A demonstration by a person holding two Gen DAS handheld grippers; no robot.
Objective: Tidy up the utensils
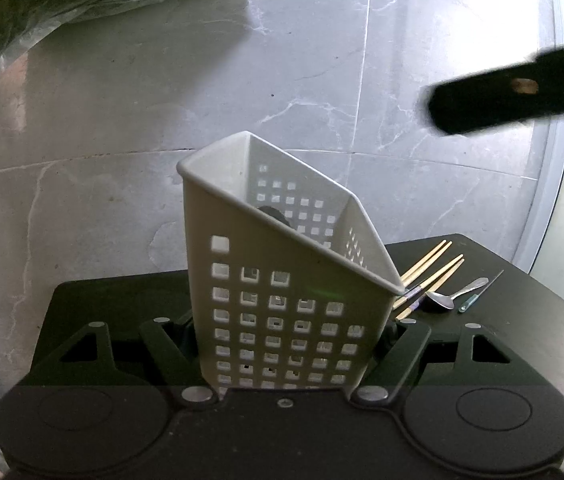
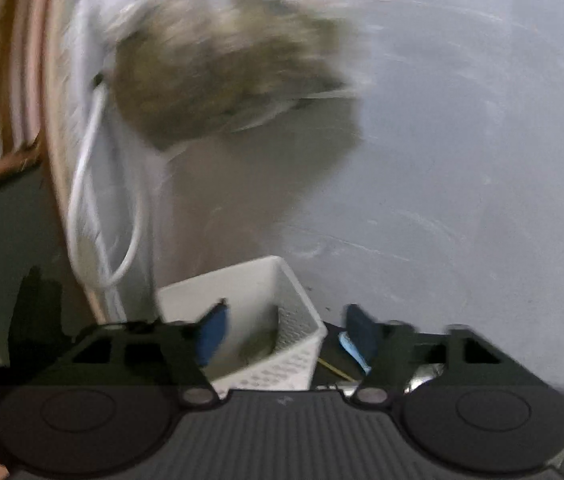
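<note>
Utensil caddy (image 1: pixel 282 300), white, perforated: upright on black table (image 1: pixel 521 320), pinched by left gripper (image 1: pixel 289 344). Chopsticks (image 1: pixel 429 272), spoon (image 1: pixel 453 296) beside it, near table's far-right corner. Right gripper (image 2: pixel 282 336): jaws spread, empty, above caddy.

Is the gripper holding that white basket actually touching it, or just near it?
Touching. In the left wrist view the left gripper has the white basket wedged between its fingers, which press against both side walls with no gap.

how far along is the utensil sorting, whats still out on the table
Barely begun: one dark item sits inside the white basket, which the left gripper clamps. The right gripper is open and empty. Left on the black table: chopsticks, spoon, thin pick.
</note>
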